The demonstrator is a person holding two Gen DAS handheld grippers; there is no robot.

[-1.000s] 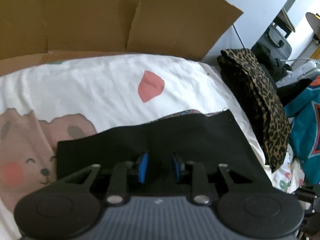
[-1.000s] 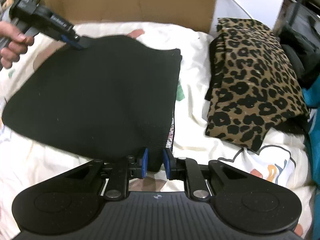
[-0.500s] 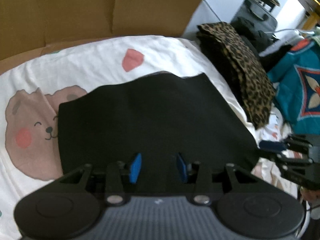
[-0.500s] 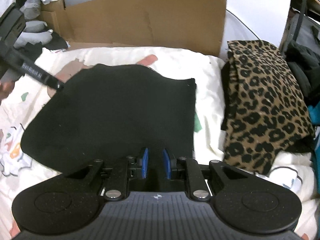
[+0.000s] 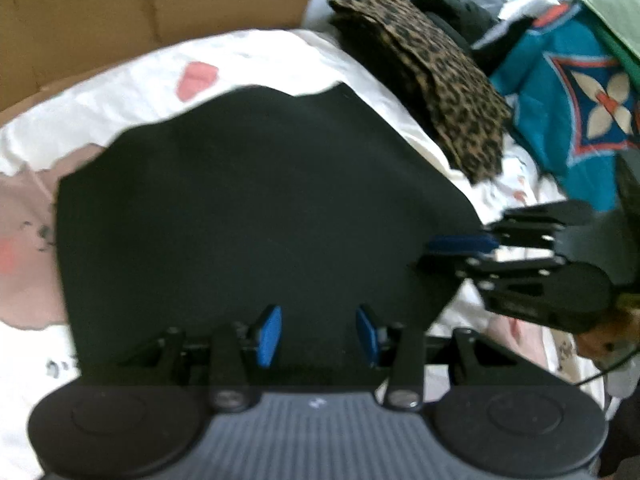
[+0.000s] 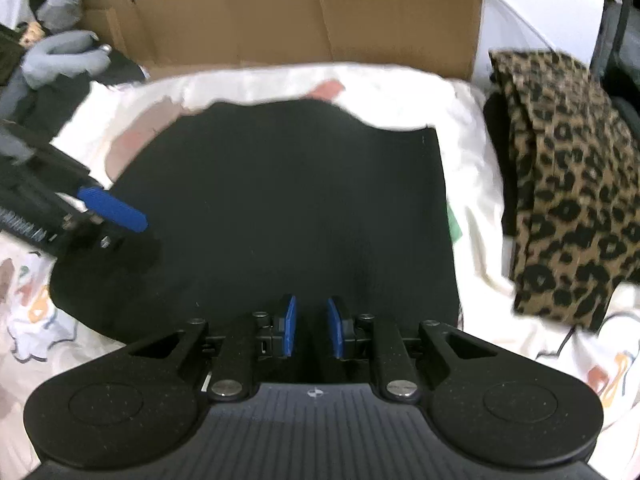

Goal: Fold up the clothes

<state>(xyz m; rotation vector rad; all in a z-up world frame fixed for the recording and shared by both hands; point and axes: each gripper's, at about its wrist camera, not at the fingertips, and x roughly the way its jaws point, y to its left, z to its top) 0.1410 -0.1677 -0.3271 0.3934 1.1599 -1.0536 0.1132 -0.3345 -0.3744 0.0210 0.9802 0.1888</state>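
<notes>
Black garment (image 5: 256, 208) lies flat beneath both tongs.

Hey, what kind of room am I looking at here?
Probably a cluttered bedroom: a black garment lies spread on a white cartoon-print bedsheet, a folded leopard-print garment sits beside it, and a brown cardboard sheet stands behind.

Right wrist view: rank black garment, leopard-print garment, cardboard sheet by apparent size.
1. black garment, largest.
2-3. cardboard sheet and leopard-print garment look about alike; the cardboard lies farther back and is cut by the frame edge, so unranked.
</notes>
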